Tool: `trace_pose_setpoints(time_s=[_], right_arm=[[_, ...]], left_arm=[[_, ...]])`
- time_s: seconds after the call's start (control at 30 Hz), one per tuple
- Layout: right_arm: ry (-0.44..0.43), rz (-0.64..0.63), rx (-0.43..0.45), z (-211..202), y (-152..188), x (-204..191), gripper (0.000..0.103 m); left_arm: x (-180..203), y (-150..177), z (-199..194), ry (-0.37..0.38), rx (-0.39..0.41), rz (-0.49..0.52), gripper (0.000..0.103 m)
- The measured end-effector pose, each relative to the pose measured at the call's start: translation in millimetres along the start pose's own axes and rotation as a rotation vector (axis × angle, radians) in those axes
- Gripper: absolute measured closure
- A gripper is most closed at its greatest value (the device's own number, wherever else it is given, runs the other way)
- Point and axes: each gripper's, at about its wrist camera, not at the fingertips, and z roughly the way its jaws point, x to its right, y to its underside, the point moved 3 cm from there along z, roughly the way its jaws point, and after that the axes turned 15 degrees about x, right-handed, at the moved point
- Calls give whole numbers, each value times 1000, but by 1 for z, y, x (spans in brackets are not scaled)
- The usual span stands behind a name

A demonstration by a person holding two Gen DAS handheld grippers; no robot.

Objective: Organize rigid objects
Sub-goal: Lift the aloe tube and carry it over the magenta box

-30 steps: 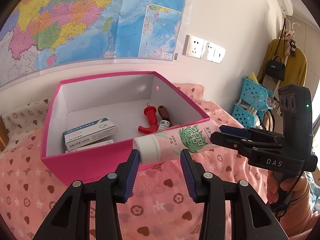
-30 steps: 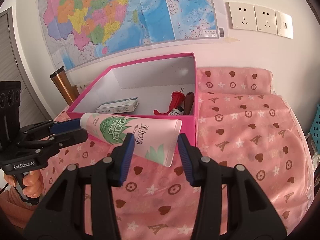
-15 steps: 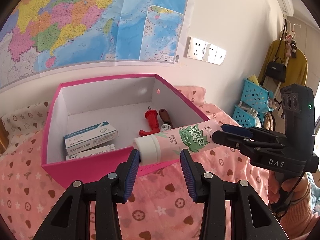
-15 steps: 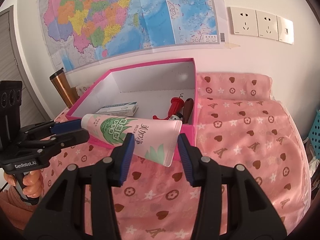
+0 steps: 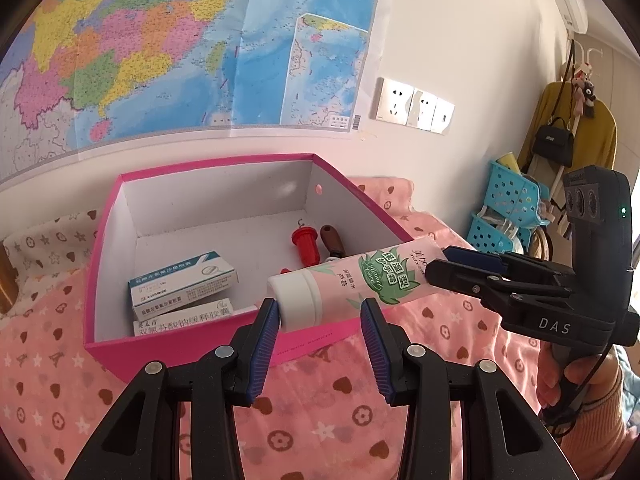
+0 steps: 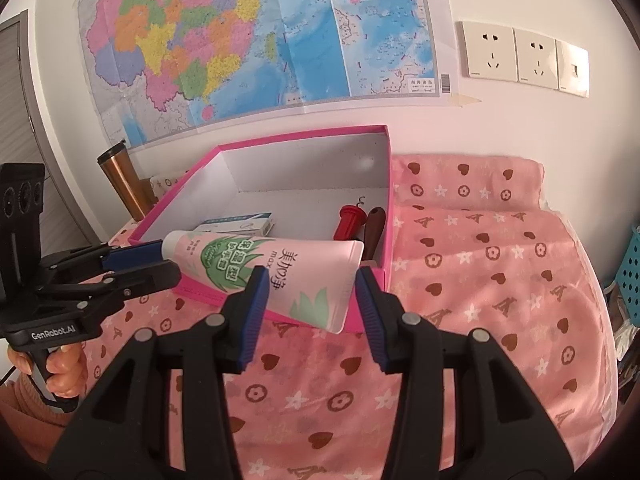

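A wall map [image 6: 256, 40] hangs beside white sockets [image 6: 520, 58]; blue baskets [image 5: 508, 216] stand far right.

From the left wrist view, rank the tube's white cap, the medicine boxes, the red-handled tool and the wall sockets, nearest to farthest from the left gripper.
1. White cap, between the left gripper's fingers.
2. Medicine boxes, box's left front.
3. Red-handled tool, deeper, right side.
4. Wall sockets, on the wall behind.

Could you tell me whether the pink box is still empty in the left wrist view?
No, the pink box already holds two medicine cartons and a red-handled tool beside a brown-handled one.
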Motion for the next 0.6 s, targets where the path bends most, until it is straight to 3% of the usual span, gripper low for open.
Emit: trace_pose_setpoints(time_s=[0.6], right_arm=[[5, -11, 3, 10, -9, 2, 55]], left_arm=[[-3, -7, 8, -21, 9, 8, 61]])
